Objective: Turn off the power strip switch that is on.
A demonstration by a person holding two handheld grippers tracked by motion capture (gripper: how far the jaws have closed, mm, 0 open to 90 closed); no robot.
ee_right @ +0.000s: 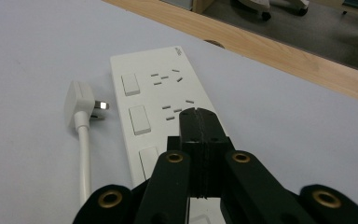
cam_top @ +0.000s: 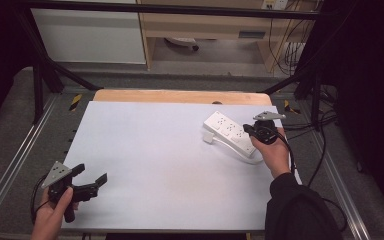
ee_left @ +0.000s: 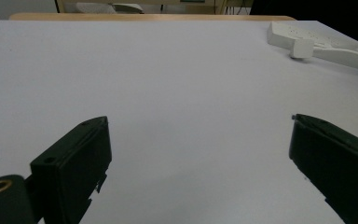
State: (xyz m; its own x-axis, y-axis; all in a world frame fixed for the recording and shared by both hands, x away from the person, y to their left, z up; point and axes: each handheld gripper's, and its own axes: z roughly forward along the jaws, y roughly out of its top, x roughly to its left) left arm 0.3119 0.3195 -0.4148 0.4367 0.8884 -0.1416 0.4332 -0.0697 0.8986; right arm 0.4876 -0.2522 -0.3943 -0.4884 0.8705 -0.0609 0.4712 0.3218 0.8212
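the power strip [cam_top: 230,132] lay far right on the desk [cam_top: 150,160], long axis slanting near-right, under the closed, empty right tongs [cam_top: 256,129]; left tongs [cam_top: 91,181] gaped empty, well apart.

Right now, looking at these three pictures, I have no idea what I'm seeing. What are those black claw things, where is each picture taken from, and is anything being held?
No robot here: a person holds a black two-jaw hand tool, called a gripper, in each hand. The wide picture comes from a camera above the table. The other two come from small cameras riding on each gripper, looking along its jaws.

The left gripper is near the front left corner of the white table surface, jaws wide apart, holding nothing. The right gripper has its jaws pressed together with nothing between them, poised over the white plastic power strip; whether it touches the strip is unclear.

The strip lies on the far right of the table. Its white plug rests beside it, unplugged, its white cord trailing away.
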